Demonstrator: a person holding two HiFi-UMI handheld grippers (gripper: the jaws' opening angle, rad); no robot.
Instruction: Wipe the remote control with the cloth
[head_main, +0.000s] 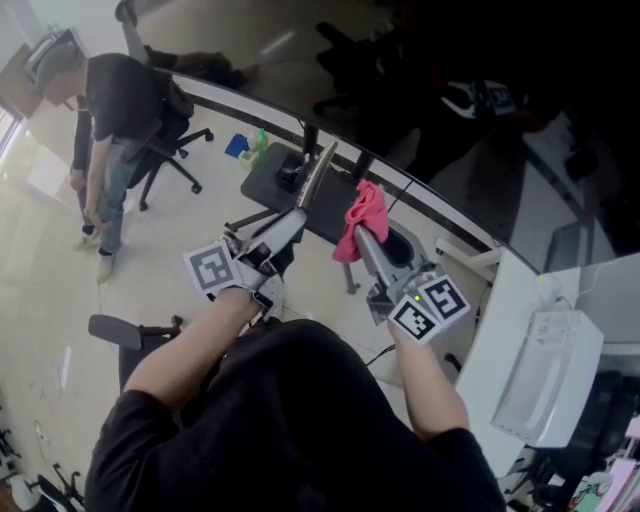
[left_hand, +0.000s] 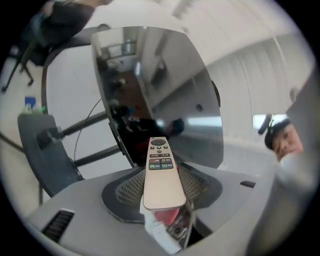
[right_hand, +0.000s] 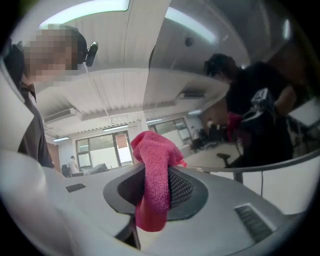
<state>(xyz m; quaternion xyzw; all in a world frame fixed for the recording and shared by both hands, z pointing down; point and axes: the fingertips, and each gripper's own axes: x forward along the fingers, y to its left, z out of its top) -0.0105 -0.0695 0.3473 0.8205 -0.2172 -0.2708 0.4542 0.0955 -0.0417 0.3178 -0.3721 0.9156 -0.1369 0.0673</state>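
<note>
The remote control, a slim pale-gold plastic bar, sticks out of our left tongs. They clamp its plain end, and its dark button end points away from us. Our right tongs pinch the pink microfibre cloth, which droops over them. In the head view we see the cloth just beside the remote, not touching it.

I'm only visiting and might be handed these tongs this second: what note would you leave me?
Left tongs: shut on the remote control, held by its lower end.
Right tongs: shut on the pink cloth.
Both things are held in the air side by side, apart and not touching.
Done: remote and cloth are gripped.
Left: bring the cloth onto the remote and wipe it.
</note>
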